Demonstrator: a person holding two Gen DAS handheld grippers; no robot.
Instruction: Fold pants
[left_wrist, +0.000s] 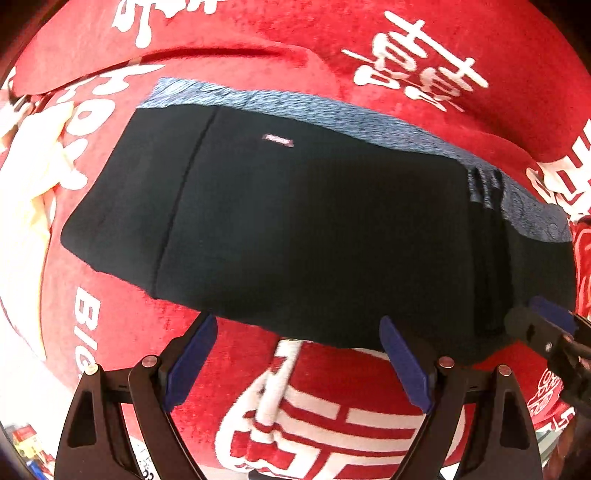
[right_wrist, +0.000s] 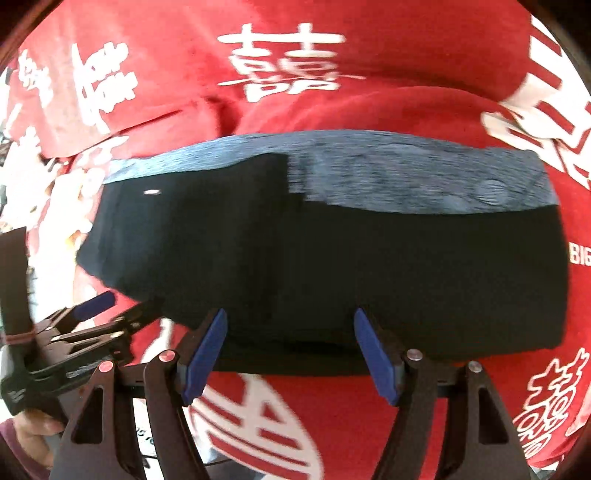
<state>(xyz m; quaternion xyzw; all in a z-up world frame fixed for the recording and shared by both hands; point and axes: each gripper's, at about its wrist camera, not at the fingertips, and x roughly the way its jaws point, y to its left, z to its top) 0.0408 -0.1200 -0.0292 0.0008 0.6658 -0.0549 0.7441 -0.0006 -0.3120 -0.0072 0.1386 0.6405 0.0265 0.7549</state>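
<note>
Black pants (left_wrist: 295, 229) lie folded into a wide band on a red blanket (left_wrist: 229, 37), with a grey-blue lining strip (left_wrist: 369, 118) along the far edge and a small label (left_wrist: 277, 140). My left gripper (left_wrist: 301, 354) hangs open over the blanket, its blue pads just at the pants' near edge. My right gripper (left_wrist: 546, 325) shows at the right end of the pants. In the right wrist view the pants (right_wrist: 369, 266) fill the middle. The right gripper (right_wrist: 291, 347) stands open over their near edge, pads not pressing. The left gripper (right_wrist: 99, 306) is at the left end.
The red blanket (right_wrist: 406, 55) with white characters covers the whole surface and is creased behind the pants. A cream cloth (left_wrist: 33, 192) lies at the left. A hand (right_wrist: 29, 428) holds the left gripper's handle. Small colourful items (left_wrist: 26, 439) sit beyond the blanket's lower left edge.
</note>
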